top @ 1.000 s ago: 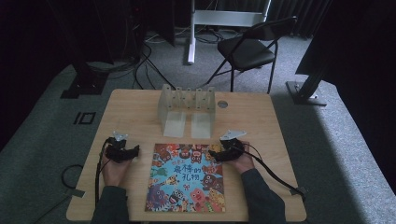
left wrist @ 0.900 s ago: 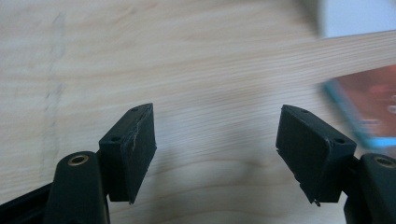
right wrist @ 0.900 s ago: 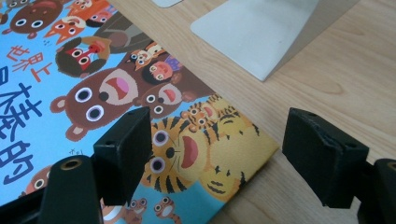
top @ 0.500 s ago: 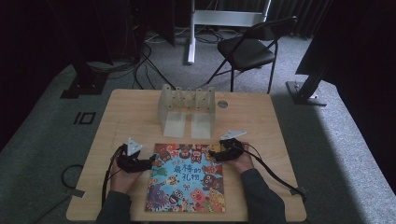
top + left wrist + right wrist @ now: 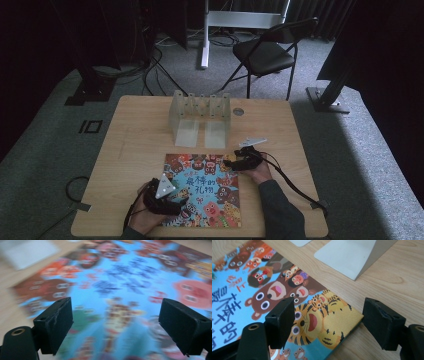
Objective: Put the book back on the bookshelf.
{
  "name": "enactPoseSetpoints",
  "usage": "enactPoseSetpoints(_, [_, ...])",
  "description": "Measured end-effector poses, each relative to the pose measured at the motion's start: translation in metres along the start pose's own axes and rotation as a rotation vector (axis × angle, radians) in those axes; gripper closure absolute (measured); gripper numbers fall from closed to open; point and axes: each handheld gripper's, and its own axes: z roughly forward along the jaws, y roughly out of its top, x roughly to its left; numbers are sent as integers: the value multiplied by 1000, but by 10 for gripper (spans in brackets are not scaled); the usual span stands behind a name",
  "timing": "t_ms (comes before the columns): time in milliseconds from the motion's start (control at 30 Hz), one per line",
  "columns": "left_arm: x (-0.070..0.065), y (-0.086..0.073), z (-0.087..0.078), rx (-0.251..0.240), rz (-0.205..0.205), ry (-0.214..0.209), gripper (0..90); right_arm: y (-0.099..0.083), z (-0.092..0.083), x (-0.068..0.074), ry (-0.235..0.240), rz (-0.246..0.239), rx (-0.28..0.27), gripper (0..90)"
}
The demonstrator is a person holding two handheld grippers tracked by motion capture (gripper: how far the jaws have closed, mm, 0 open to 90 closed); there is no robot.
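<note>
One picture book, two hand-held grippers (both open)

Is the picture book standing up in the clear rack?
No, the picture book lies flat on the table, in front of the clear rack.

The picture book is motion-blurred in the left gripper view, its lettering probably unreadable.
</note>
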Motion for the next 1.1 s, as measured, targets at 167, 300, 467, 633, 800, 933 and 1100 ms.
enactPoseSetpoints(167, [-26, 4, 1, -14, 47, -72, 78, 4, -8, 1, 10, 16, -37, 278])
enactPoseSetpoints(300, [-43, 7, 1, -16, 105, -104, 42, 9, -16, 1, 34, 29, -75, 284])
enactPoseSetpoints(467, [-64, 9, 3, -11, 169, -145, 19, 17, -27, 0, 77, 53, -114, 297])
enactPoseSetpoints(633, [-72, 9, 11, 10, 203, -120, 19, 25, -34, 3, 90, 40, -131, 298])
enactPoseSetpoints(800, [-74, 13, 13, -36, 227, -34, 67, 34, -41, 5, 108, 30, -141, 299])
enactPoseSetpoints(933, [-76, 13, 6, -72, 233, -9, 68, 33, -38, 4, 81, 49, -130, 313])
enactPoseSetpoints(1100, [-73, 15, -3, -119, 225, -13, 72, 34, -35, 6, 113, 88, -98, 306])
